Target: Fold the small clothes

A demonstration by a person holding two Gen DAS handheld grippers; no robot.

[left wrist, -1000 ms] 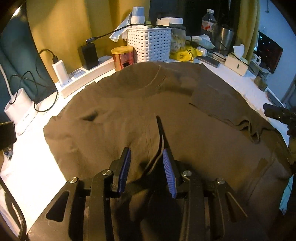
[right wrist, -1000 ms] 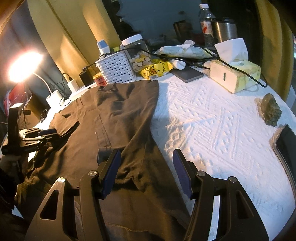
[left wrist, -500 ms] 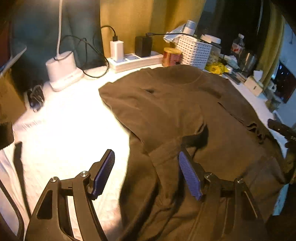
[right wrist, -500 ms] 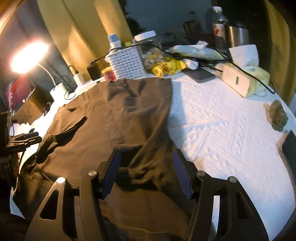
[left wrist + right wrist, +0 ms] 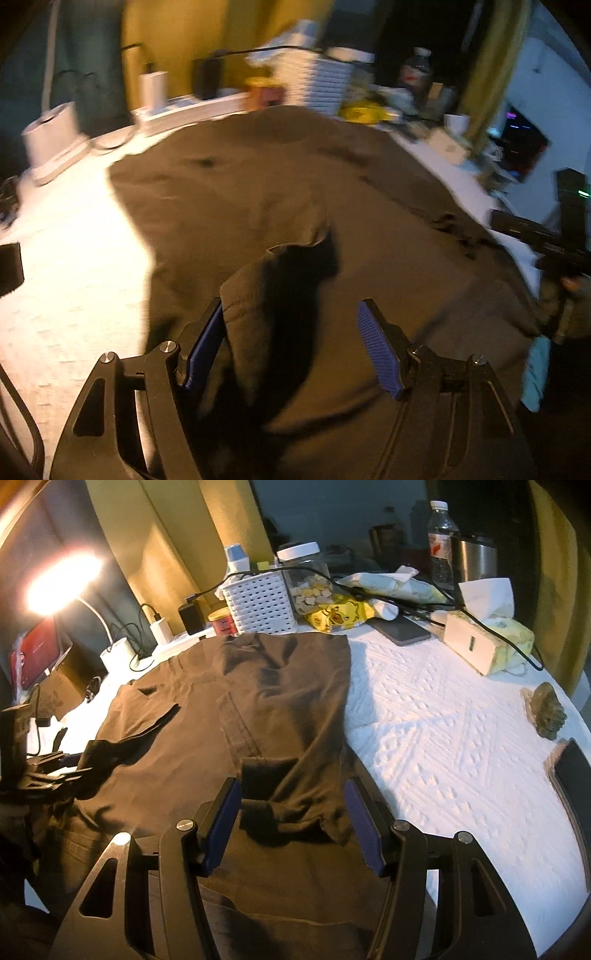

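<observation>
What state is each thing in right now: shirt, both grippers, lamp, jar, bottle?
Brown shirt: spread on the table, both sides folded inward.
Left gripper: open, cloth between the jaws.
Right gripper: open over a folded sleeve.
Desk lamp: switched on.
Snack jar: lid on.
Water bottle: capped, upright.

Garment: a dark brown shirt (image 5: pixel 280 701) is spread flat on the white tablecloth (image 5: pixel 443 738).
Sides: both are folded inward.
Collar: laid nearest the white basket (image 5: pixel 262 603).

White-covered table (image 5: pixel 443 738): brown shirt (image 5: pixel 240 701) spread flat; basket (image 5: pixel 260 603), tissue box (image 5: pixel 487 646) behind.
</observation>
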